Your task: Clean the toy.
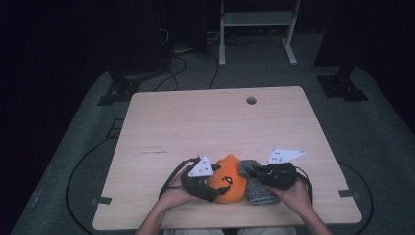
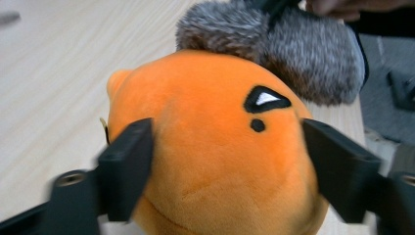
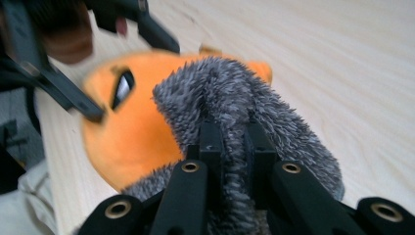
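An orange plush toy (image 1: 231, 172) (image 2: 210, 127) (image 3: 132, 142) with a black-and-white eye lies near the front edge of the wooden table (image 1: 205, 122). A grey furry piece (image 1: 257, 192) (image 2: 293, 54) (image 3: 220, 88) lies against its right side. My left gripper (image 1: 220, 187) (image 2: 230, 166) comes in from the left, and its two black jaws touch the orange head on both sides. My right gripper (image 1: 258, 174) (image 3: 234, 142) comes in from the right, with its jaws pinched tight on a fold of the grey fur. A hand holds each gripper.
A round hole (image 1: 251, 100) sits near the table's far edge. Beyond the table lies a grey floor with black cables (image 1: 176, 68) and a white metal frame (image 1: 257, 19). Dark stands rise at the back left and right.
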Tool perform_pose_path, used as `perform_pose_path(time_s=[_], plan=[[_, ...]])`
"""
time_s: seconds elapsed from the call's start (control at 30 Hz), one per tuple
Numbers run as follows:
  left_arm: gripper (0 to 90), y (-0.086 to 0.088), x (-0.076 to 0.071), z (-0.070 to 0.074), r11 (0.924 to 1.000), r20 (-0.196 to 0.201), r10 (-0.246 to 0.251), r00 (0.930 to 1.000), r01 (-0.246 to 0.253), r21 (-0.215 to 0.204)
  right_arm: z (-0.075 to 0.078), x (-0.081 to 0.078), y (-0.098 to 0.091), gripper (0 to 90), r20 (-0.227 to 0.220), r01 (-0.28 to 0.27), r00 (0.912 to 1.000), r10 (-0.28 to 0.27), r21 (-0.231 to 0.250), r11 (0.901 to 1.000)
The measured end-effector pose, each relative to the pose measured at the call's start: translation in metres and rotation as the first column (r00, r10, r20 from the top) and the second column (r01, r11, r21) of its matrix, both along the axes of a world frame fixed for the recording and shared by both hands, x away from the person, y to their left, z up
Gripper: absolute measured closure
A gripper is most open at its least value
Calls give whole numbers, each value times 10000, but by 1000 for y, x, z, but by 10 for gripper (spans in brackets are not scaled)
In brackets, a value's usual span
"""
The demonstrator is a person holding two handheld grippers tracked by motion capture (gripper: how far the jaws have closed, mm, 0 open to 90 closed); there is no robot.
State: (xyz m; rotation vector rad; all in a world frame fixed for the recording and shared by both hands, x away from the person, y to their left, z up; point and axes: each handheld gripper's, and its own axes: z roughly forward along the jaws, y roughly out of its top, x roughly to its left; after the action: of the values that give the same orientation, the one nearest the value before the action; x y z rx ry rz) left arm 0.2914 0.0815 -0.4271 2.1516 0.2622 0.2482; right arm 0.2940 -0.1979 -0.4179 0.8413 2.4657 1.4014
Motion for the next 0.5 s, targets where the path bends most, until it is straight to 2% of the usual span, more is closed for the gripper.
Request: perform_pose_path(time_s=[0.07, 0.13, 0.17, 0.23, 0.3, 0.33, 0.5], plan=[[327, -3, -7, 0, 9981, 699, -592, 9958, 580, 201, 7, -3, 1, 809, 157, -212, 9997, 207, 351, 9992], [342, -8, -13, 0, 9934, 1196, -1117, 9865, 1076, 399, 13, -5, 5, 809, 275, -368, 9990, 355, 480, 9982], [345, -9, -15, 1, 9920, 1339, -1224, 9834, 1168, 488, 14, -6, 7, 809, 308, -463, 9985, 450, 432, 9980], [348, -8, -13, 0, 9921, 1301, -1222, 9839, 1172, 452, 11, -6, 9, 809, 328, -516, 9982, 509, 197, 9985], [352, -5, -11, -1, 9939, 1225, -1076, 9866, 1040, 356, 5, -2, 6, 809, 86, -437, 9990, 435, 267, 9987], [352, -4, -10, -1, 9950, 1182, -984, 9881, 954, 311, 2, 0, 3, 810, -10, -340, 9994, 340, 274, 9990], [352, 2, -6, -3, 9978, 997, -657, 9929, 643, 166, -8, 3, -12, 809, -246, 365, 9990, -375, -409, 9985]])
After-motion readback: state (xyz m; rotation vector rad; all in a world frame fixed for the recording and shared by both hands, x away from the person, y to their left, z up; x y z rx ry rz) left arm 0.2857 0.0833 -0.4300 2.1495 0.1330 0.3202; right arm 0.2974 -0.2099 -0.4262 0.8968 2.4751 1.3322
